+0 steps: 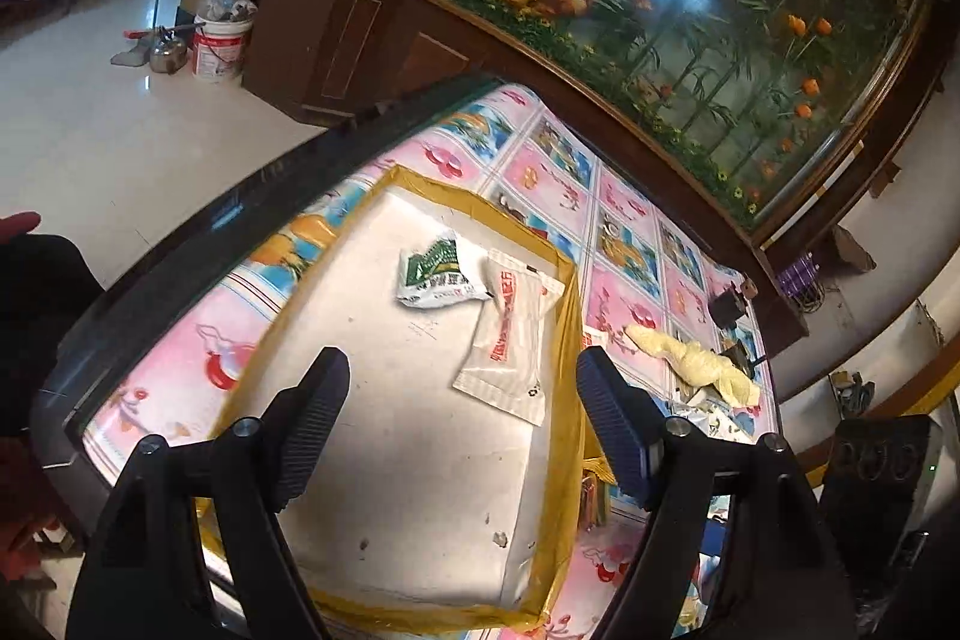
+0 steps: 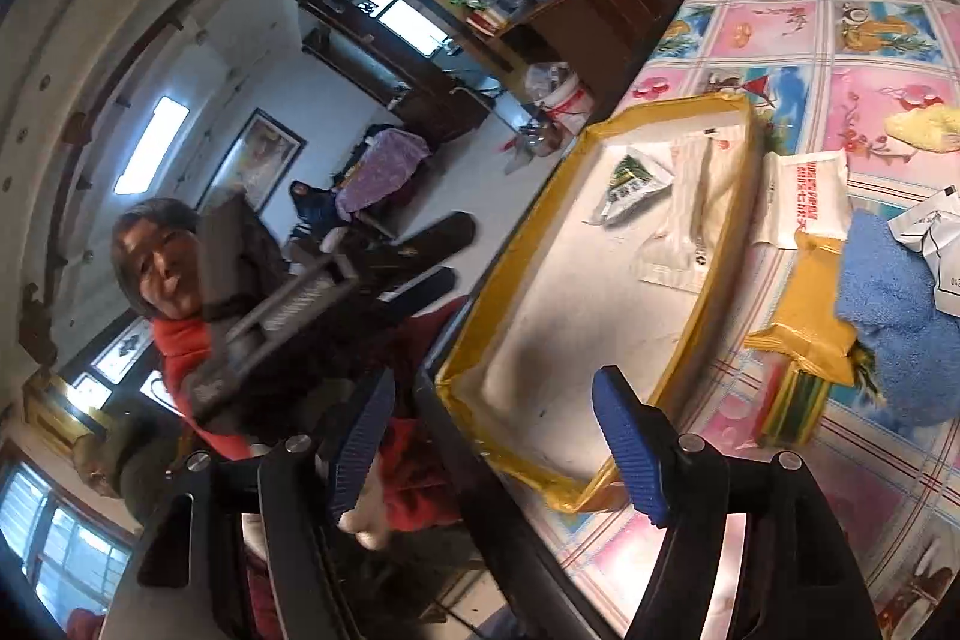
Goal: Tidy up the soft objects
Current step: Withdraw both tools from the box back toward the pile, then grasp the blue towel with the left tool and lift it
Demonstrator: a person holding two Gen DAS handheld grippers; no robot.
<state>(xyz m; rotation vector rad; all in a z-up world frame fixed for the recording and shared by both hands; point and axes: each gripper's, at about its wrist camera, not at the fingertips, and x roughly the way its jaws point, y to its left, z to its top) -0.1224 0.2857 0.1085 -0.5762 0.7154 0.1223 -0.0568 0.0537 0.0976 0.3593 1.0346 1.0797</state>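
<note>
While both tongs, left (image 1: 462, 394) and right (image 2: 495, 430), hang spread and empty, two packets (image 1: 474, 298) ahead lie in the collecting tray (image 1: 564, 448)

My left gripper (image 1: 462, 403): black frame, dark ribbed fingers (image 1: 315, 421), silver screw heads. My right gripper (image 2: 492, 451): black frame, blue ribbed fingers (image 2: 630, 451), silver screws. Red garment (image 2: 180, 346) worn, at 9 o'clock.

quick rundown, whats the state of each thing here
left gripper: open, empty, over the tray
right gripper: open, empty
tray: holds two packets
green packet: crumpled, in tray
clear packet: flat, in tray
yellow cloth: bunched, on table
blue towel: on table, outside tray
</note>
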